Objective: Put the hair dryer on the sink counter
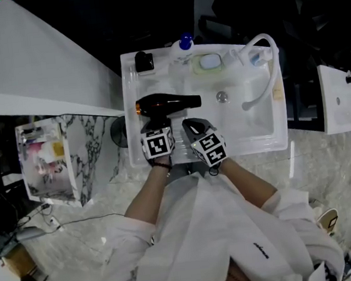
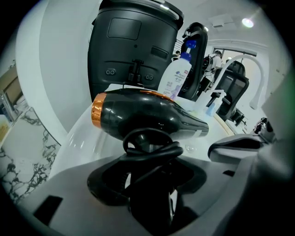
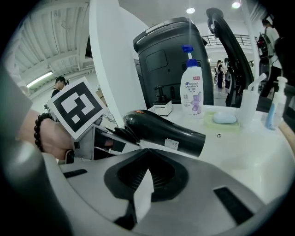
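A bathroom washstand standing inside a large hall
White sink with tap, soap and pump bottle; office chairs and strip-lit ceiling behind.

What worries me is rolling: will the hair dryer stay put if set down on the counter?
Probably rolls easily: the hair dryer has a round, glossy barrel. Its cord is wound round the handle, so little should flop.

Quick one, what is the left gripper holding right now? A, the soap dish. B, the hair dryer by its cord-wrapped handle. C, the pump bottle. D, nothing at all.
B: in the left gripper view the left gripper is closed on the handle of the hair dryer, with the black cord looped round that handle.
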The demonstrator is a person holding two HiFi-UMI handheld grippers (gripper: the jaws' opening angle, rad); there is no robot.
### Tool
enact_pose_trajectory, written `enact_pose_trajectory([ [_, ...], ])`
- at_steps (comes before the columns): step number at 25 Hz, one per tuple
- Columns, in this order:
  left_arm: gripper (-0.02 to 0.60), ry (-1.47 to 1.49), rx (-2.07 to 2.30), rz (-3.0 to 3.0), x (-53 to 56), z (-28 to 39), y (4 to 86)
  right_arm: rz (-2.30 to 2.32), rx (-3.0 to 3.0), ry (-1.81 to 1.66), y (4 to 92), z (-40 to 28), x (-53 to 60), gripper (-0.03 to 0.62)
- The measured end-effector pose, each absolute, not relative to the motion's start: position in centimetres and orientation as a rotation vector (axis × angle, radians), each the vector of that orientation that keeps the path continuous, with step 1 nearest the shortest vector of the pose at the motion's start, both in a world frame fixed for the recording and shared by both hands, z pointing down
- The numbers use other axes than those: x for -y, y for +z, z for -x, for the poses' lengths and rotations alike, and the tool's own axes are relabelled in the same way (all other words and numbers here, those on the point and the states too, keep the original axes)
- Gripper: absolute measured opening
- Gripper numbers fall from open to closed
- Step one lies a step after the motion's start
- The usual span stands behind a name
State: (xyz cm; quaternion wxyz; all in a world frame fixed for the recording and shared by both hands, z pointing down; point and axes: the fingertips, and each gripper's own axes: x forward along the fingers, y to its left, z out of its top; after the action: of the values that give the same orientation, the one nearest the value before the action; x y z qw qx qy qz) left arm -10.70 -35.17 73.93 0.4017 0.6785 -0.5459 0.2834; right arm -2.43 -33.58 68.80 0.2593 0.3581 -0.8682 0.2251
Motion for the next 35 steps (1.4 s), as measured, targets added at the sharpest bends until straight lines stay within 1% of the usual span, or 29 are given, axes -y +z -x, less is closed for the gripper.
enact_pose_trajectory([
  [35, 0.270, 0.897, 1.379, -1.643, 34.7, 10.5, 77.0, -0.952, 2.310, 0.647, 70.8, 2.2, 33.3, 0.017],
])
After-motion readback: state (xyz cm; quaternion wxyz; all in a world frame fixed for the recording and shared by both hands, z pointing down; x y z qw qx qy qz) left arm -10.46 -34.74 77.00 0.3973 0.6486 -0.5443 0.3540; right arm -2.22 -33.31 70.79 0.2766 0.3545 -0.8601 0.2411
